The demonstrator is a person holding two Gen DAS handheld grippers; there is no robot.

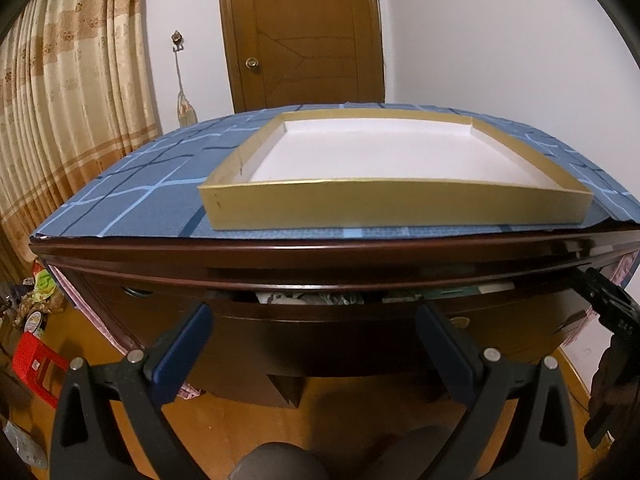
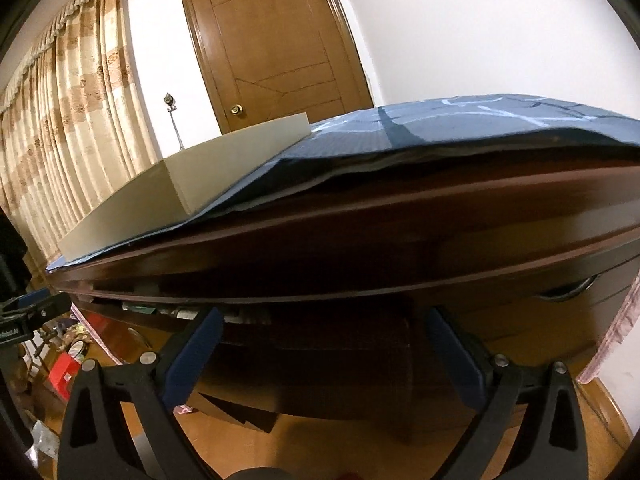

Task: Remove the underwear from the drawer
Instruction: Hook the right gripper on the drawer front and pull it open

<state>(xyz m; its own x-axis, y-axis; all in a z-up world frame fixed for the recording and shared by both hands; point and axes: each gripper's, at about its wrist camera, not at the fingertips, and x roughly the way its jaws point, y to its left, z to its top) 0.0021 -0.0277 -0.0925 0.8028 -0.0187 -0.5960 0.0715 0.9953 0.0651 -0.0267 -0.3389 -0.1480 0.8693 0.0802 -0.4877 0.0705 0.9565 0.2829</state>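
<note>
Looking through the left wrist camera, I see my left gripper (image 1: 316,320) with its blue fingers spread wide and nothing between them, aimed at the dark wooden dresser (image 1: 320,256). The top drawer (image 1: 340,320) stands slightly pulled out, and through the narrow gap under the dresser's top I make out folded fabric, pale and patterned, which may be the underwear (image 1: 312,298); I cannot tell the pieces apart. This view also looks down into a shallow gold-rimmed box (image 1: 396,204) with a white inside, sitting on a blue checked cloth (image 1: 132,196) that covers the dresser top.

The right wrist camera sits lower and shows only the box's outer wall (image 2: 120,216), not its inside. My right gripper (image 2: 324,324) is also released, fingers wide apart and gripping nothing, close under the dresser's overhanging edge (image 2: 400,248). Here the drawer gap appears as a thin slit at the lower left (image 2: 168,310), with a few bits of its contents barely visible. A recessed handle (image 2: 568,290) shows at the right in this view.

Each camera catches the other gripper at its edge: the right one at the far right of the left view (image 1: 612,308), the left one at the far left of the right view (image 2: 28,312).

Behind stand a brown door (image 1: 300,32) and beige curtains (image 1: 60,80). A red crate (image 1: 32,364) and clutter lie on the wooden floor to the left. The dresser's top overhangs the narrow drawer opening.
</note>
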